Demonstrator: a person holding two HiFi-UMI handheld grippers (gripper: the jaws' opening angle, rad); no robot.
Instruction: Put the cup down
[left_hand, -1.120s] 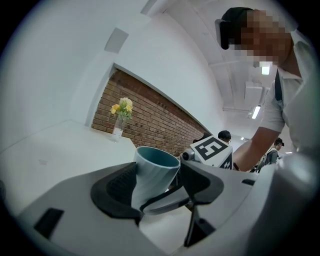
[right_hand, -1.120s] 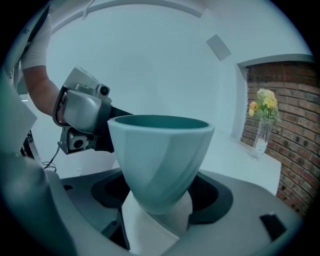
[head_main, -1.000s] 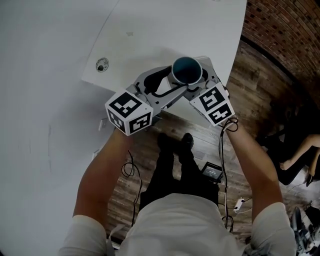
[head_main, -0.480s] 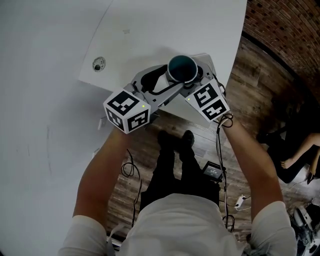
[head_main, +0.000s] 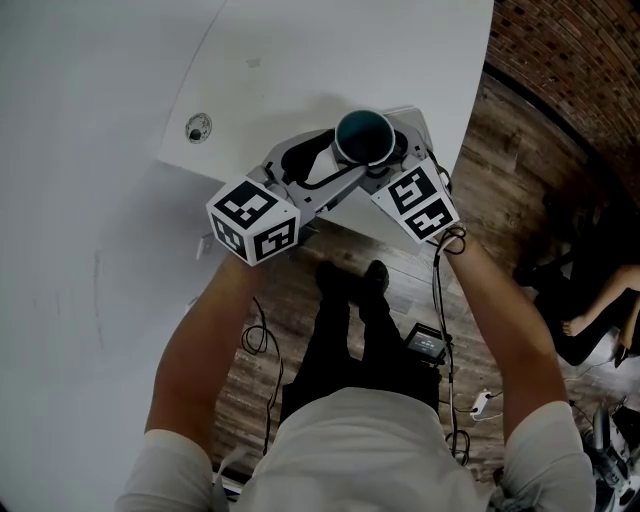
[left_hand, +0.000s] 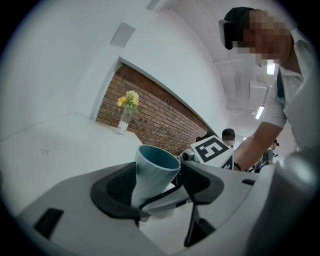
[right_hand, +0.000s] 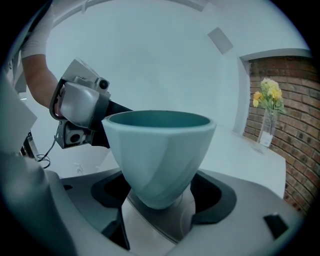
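Note:
A teal cup (head_main: 364, 136) stands upright between both grippers, over the near edge of the white table (head_main: 300, 60). My left gripper (head_main: 335, 160) comes in from the left, and in the left gripper view the cup (left_hand: 152, 172) sits against both of its dark pads. My right gripper (head_main: 385, 150) comes in from the right, with the cup (right_hand: 159, 152) filling the space between its pads. One jaw of each gripper crosses under the cup. The cup's base is hidden, so I cannot tell whether it touches the table.
A round socket (head_main: 198, 127) is set in the table left of the grippers. A glass vase of yellow flowers (left_hand: 126, 111) stands at the far end by the brick wall. The table edge and wooden floor (head_main: 500, 150) lie just right of the cup.
The two grippers and the cup shifted a little left and farther onto the table a second ago. Over the last half second nothing has moved.

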